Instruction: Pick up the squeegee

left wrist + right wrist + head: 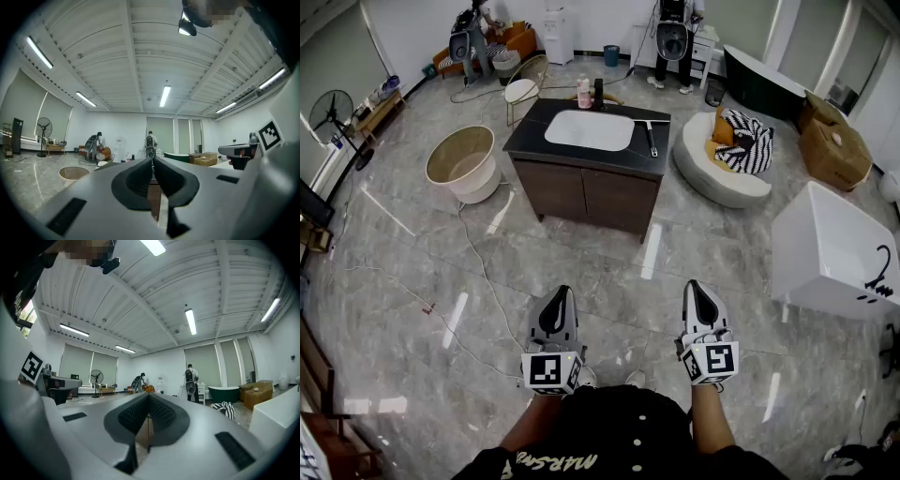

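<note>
The squeegee (650,137), with a dark handle and a pale blade, lies on the right part of the black countertop (528,124) of a brown vanity far ahead of me. A white sink (589,129) is set in that top. My left gripper (563,292) and right gripper (695,285) are held level side by side over the floor, well short of the vanity. Both are shut with nothing between the jaws. In the left gripper view (153,161) and the right gripper view (148,398) the closed jaws hide the squeegee; only a strip of brown cabinet shows below them.
A round beige tub (461,161) stands left of the vanity, and a white box-shaped tub (830,248) is at the right. A round white cushion with a striped cloth (724,159) lies right of the vanity. Cables (473,272) trail over the grey marble floor. Two people stand at the back wall.
</note>
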### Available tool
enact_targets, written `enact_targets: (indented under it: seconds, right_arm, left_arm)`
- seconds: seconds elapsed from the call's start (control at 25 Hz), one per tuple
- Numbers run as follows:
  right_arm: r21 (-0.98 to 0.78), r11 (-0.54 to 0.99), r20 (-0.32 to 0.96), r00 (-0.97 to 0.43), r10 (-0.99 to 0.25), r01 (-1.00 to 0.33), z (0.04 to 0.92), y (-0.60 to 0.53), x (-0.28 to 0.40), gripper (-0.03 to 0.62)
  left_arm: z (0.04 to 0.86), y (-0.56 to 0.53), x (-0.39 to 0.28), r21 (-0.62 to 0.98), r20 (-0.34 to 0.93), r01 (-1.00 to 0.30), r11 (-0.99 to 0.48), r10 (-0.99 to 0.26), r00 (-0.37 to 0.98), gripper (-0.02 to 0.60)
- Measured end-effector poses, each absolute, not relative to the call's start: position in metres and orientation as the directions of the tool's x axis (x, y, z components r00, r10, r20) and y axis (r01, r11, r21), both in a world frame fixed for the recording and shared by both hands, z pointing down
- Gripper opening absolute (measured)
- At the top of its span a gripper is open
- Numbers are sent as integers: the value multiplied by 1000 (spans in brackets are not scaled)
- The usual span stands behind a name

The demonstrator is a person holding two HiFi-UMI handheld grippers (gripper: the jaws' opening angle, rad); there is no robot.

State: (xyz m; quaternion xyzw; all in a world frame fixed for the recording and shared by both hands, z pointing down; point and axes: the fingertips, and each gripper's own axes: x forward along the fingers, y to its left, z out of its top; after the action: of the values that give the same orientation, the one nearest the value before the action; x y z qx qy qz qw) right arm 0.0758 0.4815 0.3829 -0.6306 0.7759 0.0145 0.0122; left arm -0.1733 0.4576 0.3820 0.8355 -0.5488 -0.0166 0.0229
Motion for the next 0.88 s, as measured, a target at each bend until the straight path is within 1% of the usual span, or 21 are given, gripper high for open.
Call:
enact_targets:
  seconds: [0.36,0.56,0.88]
  right_arm:
    - [11,208,-36,-208,-978,-978,379,479,66,-4]
    - [18,213,-59,-214,-975,-977,377,479,56,-3]
    - [9,167,-55,-167,-984,-986,385,485,31,-3]
  left_arm:
    - [378,455,-181,60,-4,-914,-401,-916,402,25]
    - [380,455,-186,59,-6,-909,-413,-911,413,25]
    - [385,454,-213,62,-3,-892,-447,-894,447,25]
